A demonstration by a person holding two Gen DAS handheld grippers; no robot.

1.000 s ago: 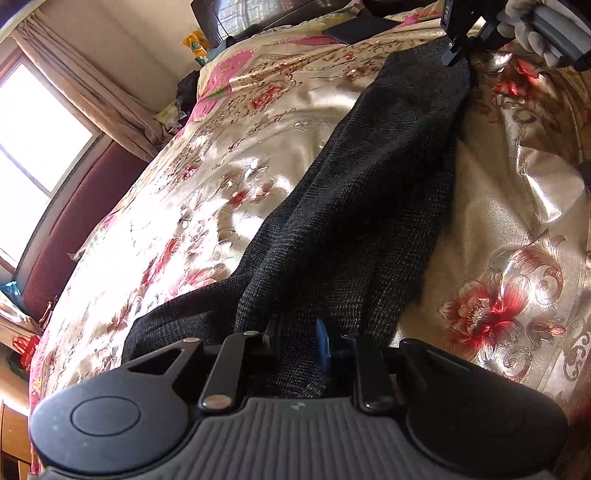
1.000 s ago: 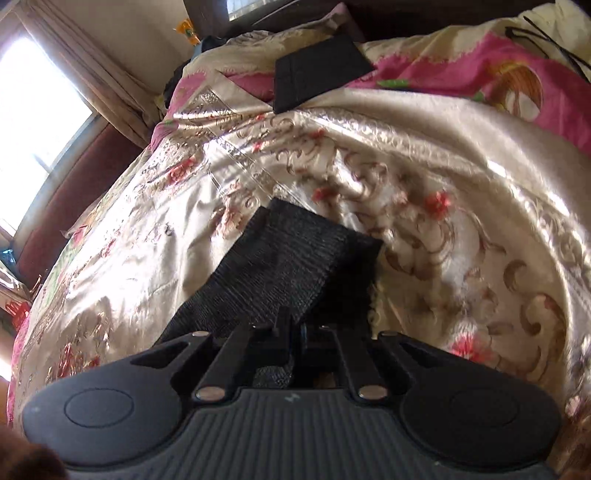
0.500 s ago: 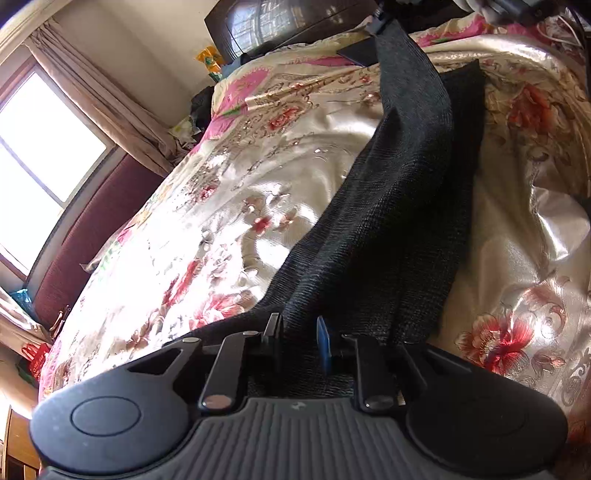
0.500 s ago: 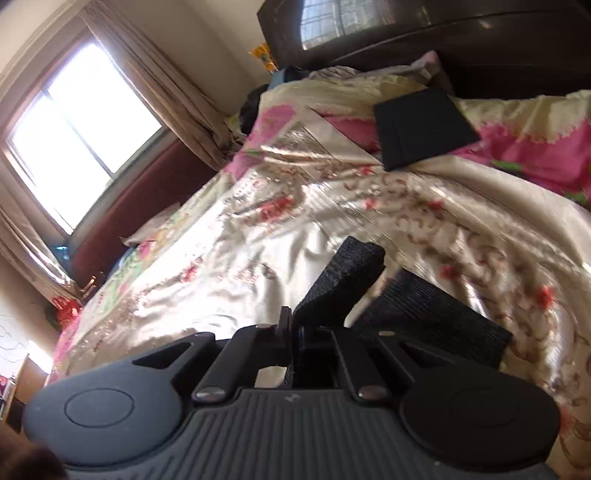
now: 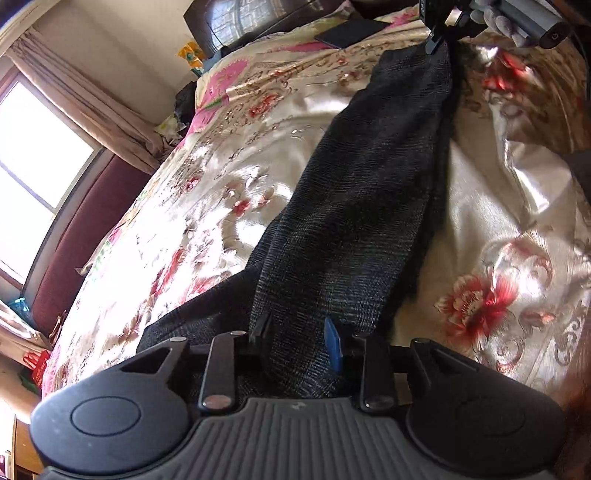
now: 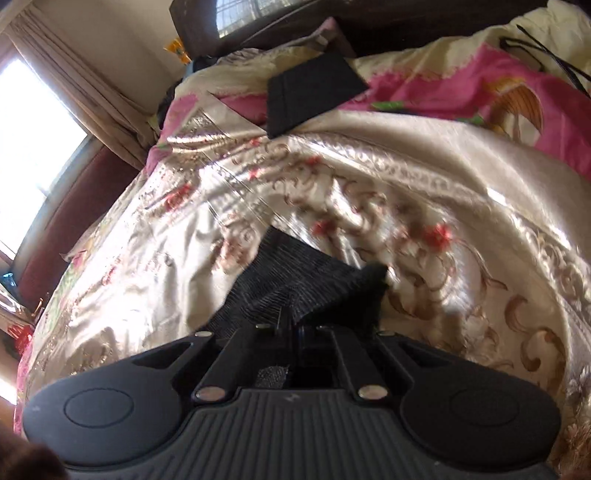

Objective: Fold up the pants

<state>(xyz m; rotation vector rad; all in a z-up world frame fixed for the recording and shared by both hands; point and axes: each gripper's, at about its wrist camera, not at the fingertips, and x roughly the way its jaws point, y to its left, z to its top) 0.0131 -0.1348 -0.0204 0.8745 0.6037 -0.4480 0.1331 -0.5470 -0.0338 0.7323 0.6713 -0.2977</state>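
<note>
My left tool (image 5: 297,334) is clamped on one end of the pants (image 5: 369,192): dark knit cloth fills the gap between its black finger and its blue-padded finger (image 5: 331,347). From that grip the pants run away from me in a long dark band, stretched over the bed toward my right tool (image 5: 436,38), which appears at the top of the left wrist view with the far end of the fabric pinched at its tip. A gloved hand (image 5: 495,20) holds that tool's handle.

In the right wrist view, my right tool (image 6: 291,325) has its fingers drawn close together on the pants (image 6: 295,280) — a ribbed edge of the cloth is caught between them and fans out just ahead, lying on the bed with one corner turned up.

The pants rest on a glossy cream bedspread (image 5: 207,206) printed with red flowers. Beyond the grip, near the head of the bed, a flat dark folded item (image 6: 314,92) lies well apart from the pants, beside pink floral bedding (image 6: 461,85). A dark headboard (image 6: 406,18) stands behind it — a bright window (image 6: 33,140) with a curtain (image 6: 74,85) is at the left.
</note>
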